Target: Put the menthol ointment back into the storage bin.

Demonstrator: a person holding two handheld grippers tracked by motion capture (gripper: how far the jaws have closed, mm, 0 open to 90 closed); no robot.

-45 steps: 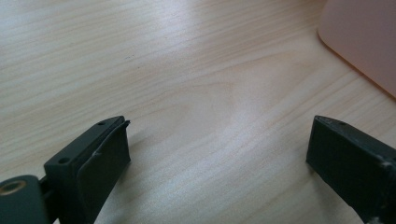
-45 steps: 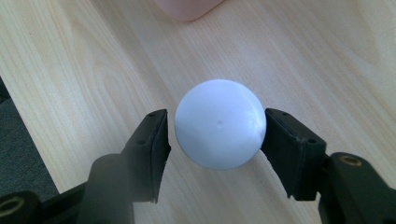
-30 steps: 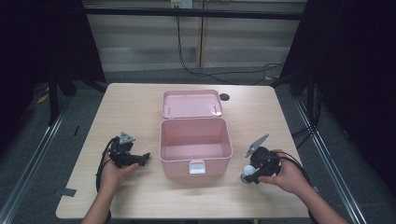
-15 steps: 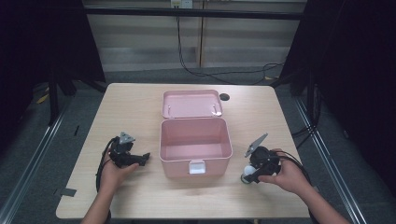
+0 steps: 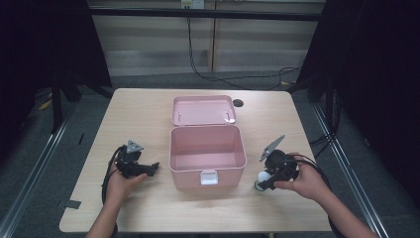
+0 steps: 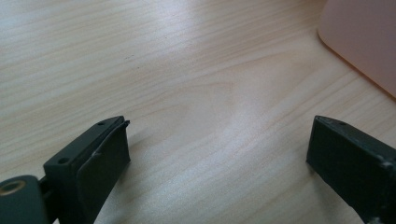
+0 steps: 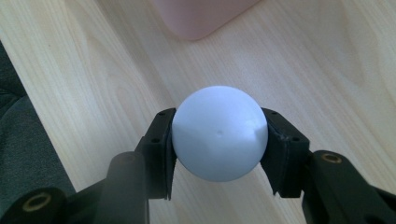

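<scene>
One white ball (image 7: 219,133) is clamped between the right gripper's (image 5: 261,182) jaws near the table's (image 5: 148,106) front edge, beside the open pink box (image 5: 207,154). Nothing is held by the wide-open left gripper (image 6: 217,154).

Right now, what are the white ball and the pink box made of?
The smooth white ball looks like matte plastic: even colour, a soft sheen and a tiny dimple. It could be foam or rubber; I can't tell. The open pink box with the hinged lid looks like moulded plastic: rounded corners, uniform colour, dull gloss. It sits on a pale wood-grain table.
</scene>
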